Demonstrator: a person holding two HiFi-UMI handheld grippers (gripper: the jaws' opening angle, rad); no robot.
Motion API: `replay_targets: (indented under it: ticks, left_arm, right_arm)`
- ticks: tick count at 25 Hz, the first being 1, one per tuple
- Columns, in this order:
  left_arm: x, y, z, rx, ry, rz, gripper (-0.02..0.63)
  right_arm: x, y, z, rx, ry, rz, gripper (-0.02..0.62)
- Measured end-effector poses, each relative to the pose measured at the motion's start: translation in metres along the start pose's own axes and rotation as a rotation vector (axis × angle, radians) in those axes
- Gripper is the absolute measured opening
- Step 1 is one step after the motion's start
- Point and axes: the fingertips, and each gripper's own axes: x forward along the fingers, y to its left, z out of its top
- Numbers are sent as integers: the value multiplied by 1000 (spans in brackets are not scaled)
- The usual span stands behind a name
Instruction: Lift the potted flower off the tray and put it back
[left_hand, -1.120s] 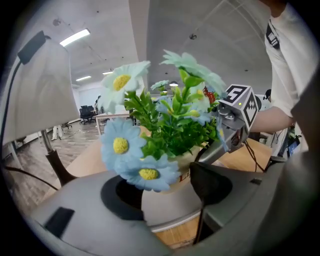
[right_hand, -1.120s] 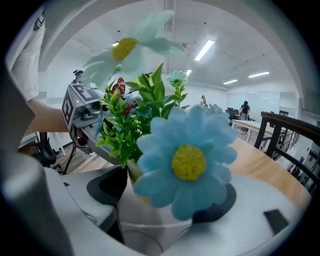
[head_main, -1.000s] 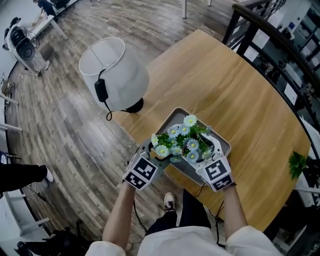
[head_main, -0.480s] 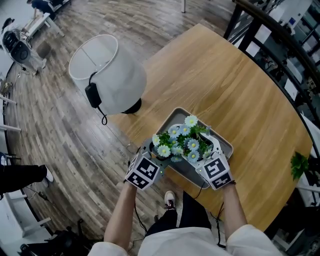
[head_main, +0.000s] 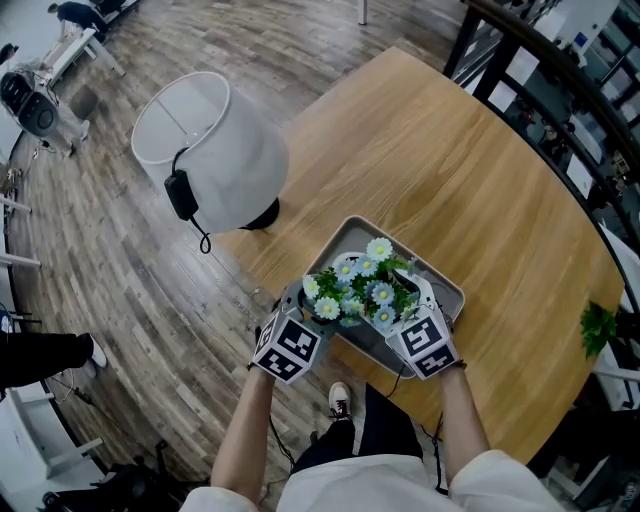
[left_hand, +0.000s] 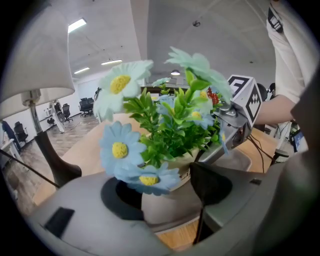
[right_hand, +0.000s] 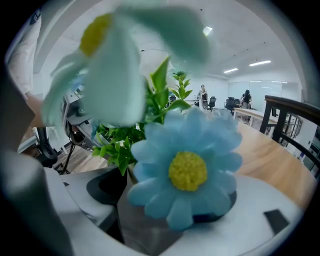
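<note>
We are holding both forearms (head_main: 245, 430) forward, left gripper (head_main: 305, 318) and right gripper (head_main: 412, 318) each clamping the potted flower (head_main: 360, 285) (from opposite sides) over the tray (head_main: 350, 235).

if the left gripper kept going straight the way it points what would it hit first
The potted flower: its pot sits between the jaws of the left gripper, so it would press straight into that. Just beyond, probably, is the right gripper.
</note>
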Motion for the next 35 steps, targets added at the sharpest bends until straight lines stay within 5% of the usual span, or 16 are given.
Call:
replay_targets:
  ticks: [11,19,35]
  left_arm:
    - [1,0,-3,-109,-62,5,307]
    - [-17,11,-8,-239,-87,100,308]
    - [-108,-22,14,-266,-164,217,278]
  right_arm:
    - [1,-1,-1,-5,-16,-12,417]
    - [-13,-11,-9,-20,12,-66,420]
    - [-136,-4,16,51,-122,-233,329]
